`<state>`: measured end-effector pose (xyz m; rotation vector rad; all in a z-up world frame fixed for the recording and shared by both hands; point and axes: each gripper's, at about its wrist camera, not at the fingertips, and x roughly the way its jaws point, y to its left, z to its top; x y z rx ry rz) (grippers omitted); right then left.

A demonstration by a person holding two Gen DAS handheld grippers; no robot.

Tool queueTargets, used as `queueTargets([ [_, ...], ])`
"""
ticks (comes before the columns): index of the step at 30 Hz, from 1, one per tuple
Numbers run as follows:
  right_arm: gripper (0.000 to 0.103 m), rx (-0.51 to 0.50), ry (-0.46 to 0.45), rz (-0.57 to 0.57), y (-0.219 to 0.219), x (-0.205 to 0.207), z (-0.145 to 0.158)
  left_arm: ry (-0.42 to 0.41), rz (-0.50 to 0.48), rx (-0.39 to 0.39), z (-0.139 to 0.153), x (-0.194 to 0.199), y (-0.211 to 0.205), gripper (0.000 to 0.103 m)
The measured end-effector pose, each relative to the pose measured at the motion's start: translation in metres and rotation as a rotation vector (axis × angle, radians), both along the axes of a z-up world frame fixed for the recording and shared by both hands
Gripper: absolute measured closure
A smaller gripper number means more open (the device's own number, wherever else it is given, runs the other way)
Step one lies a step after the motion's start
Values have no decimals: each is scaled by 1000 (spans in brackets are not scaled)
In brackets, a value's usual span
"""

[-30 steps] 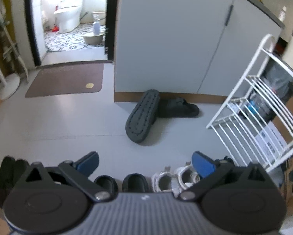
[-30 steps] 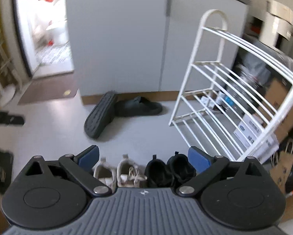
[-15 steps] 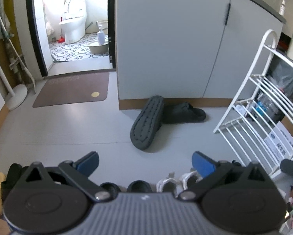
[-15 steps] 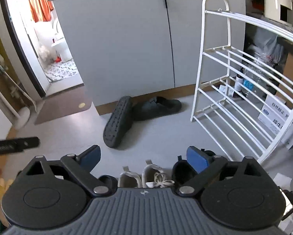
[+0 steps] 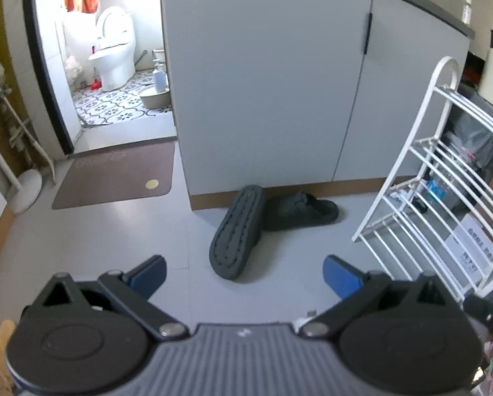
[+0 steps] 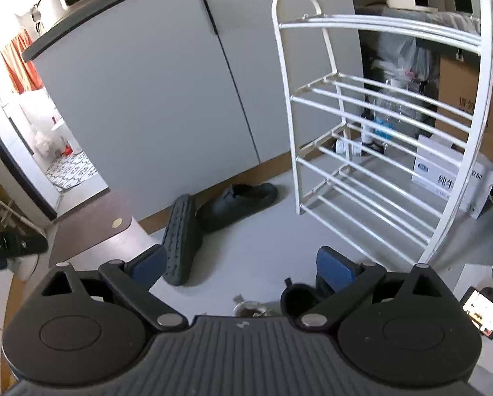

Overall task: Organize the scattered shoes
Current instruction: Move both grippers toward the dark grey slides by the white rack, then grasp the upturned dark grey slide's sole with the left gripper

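Two dark grey slippers lie on the floor by the cabinet base. One slipper (image 5: 238,232) is flipped sole-up; the other slipper (image 5: 300,211) lies upright, partly under it. The same sole-up slipper (image 6: 182,239) and upright slipper (image 6: 238,206) show in the right wrist view. My left gripper (image 5: 244,274) is open and empty, a short way in front of the sole-up slipper. My right gripper (image 6: 241,264) is open and empty too. Black shoes (image 6: 299,298) and a light shoe (image 6: 249,308) peek out just beyond the right gripper's body. A white wire shoe rack (image 6: 378,151) stands to the right with bare shelves.
A tall grey cabinet (image 5: 279,82) rises behind the slippers. A brown doormat (image 5: 114,178) lies before the bathroom doorway on the left. Cardboard boxes (image 6: 450,168) and bottles sit behind the rack. A phone (image 6: 485,308) lies on the floor at the right.
Both grippers have risen and tilted up, so the row of shoes near me has slid mostly out of view. The slippers have not moved.
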<state>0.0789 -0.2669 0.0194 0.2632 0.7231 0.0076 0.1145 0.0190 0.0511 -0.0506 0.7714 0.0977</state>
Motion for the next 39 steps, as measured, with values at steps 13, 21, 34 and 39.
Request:
queueTargets([
  [13, 3, -76, 67, 22, -10, 53, -37, 11, -43, -98, -32, 95, 0, 15],
  [21, 3, -127, 25, 85, 8, 72, -57, 37, -21, -156, -78, 155, 2, 27],
  [34, 3, -31, -36, 130, 11, 119, -134, 88, 11, -204, -173, 235, 12, 61],
  [39, 3, -5, 21, 190, 20, 135, -191, 121, 33, -221, -225, 273, 4, 58],
])
